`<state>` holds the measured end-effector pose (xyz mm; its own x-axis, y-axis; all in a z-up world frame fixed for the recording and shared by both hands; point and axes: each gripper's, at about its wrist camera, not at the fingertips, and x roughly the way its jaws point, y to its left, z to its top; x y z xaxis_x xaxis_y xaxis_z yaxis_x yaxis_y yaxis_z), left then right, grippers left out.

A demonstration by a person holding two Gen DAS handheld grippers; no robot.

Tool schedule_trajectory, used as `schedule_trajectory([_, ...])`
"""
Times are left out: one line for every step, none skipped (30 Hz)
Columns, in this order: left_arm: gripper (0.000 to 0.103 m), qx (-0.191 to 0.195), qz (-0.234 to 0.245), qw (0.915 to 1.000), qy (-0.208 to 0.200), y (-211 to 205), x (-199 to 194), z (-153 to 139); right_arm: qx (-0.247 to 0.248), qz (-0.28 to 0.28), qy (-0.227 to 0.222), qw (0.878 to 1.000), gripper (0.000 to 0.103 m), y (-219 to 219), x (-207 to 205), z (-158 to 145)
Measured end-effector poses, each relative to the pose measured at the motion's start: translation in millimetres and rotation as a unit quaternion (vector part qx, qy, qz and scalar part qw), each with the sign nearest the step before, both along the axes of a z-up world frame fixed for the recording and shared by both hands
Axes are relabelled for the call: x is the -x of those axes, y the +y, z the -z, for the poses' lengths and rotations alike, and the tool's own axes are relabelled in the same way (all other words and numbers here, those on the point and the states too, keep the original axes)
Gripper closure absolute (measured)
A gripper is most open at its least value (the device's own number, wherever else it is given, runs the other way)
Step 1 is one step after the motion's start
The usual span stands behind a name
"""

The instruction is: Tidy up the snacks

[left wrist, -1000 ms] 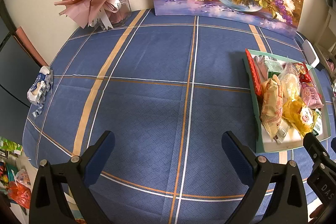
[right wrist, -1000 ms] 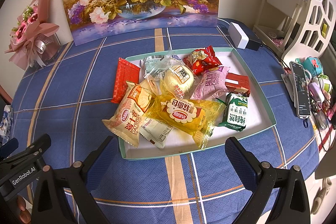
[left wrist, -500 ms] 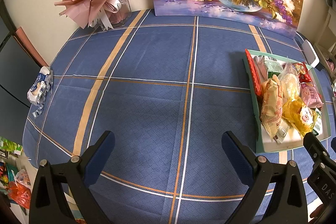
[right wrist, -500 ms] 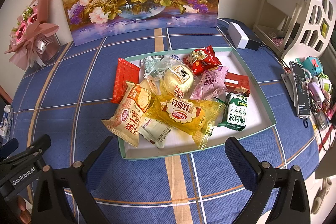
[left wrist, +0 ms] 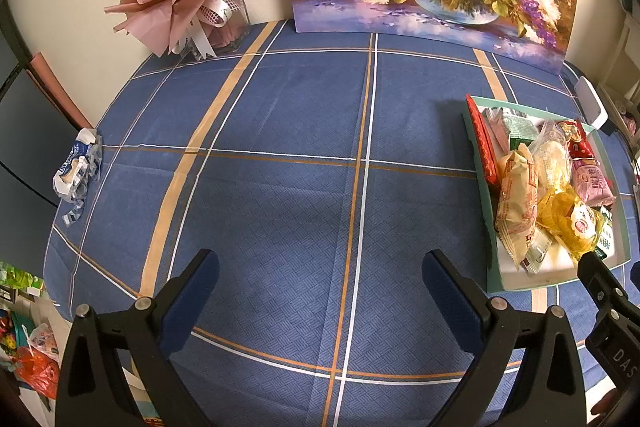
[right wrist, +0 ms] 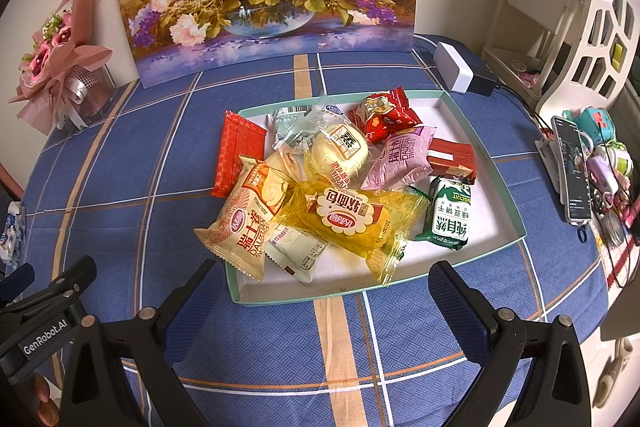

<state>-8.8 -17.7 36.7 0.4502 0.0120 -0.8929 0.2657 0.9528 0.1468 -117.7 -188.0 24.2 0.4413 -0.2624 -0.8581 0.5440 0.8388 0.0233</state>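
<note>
My left gripper [left wrist: 320, 291] hangs spread wide above bare blue checked tablecloth [left wrist: 280, 131]. My right gripper [right wrist: 320, 291], equally released, faces the shallow mint-rimmed tray [right wrist: 496, 183] of wrapped snacks [right wrist: 340, 215].

Your left gripper [left wrist: 320, 291] has two black plastic arms with triangular cut-outs, each tipped with a dark blue pad [left wrist: 188, 301]; silver round screws sit on the arms near the pads; your right gripper [right wrist: 316, 301] is built the same, black frame, blue pads, silver screws; its side shows white letters "DAS" in the left view; the left one's black body reads "GenRobot.AI" in white in the right view.
</note>
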Motion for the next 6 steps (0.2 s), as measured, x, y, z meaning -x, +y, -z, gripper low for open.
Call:
schedule_trajectory([0.002, 0.000, 0.000, 1.0000, 0.000, -0.1, 0.1, 0.0, 0.000, 0.000, 0.000, 1.000, 0.000, 0.1, 0.0, 0.0])
schedule_trajectory([0.002, 0.000, 0.000, 1.0000, 0.000, 0.2, -0.1, -0.2, 0.000, 0.000, 0.000, 1.000, 0.000, 0.1, 0.0, 0.0])
schedule_trajectory([0.002, 0.000, 0.000, 1.0000, 0.001, 0.2, -0.1, -0.3, 0.000, 0.000, 0.000, 1.000, 0.000, 0.1, 0.0, -0.1])
schedule_trajectory([0.002, 0.000, 0.000, 1.0000, 0.001, 0.1, -0.2, -0.3, 0.000, 0.000, 0.000, 1.000, 0.000, 0.0, 0.1, 0.0])
schedule_trajectory([0.002, 0.000, -0.001, 1.0000, 0.002, 0.6, -0.2, -0.1, 0.000, 0.000, 0.000, 1.000, 0.000, -0.1, 0.1, 0.0])
schedule_trajectory([0.002, 0.000, -0.001, 1.0000, 0.003, 0.5, -0.8, -0.1, 0.000, 0.000, 0.000, 1.000, 0.000, 0.0, 0.1, 0.0])
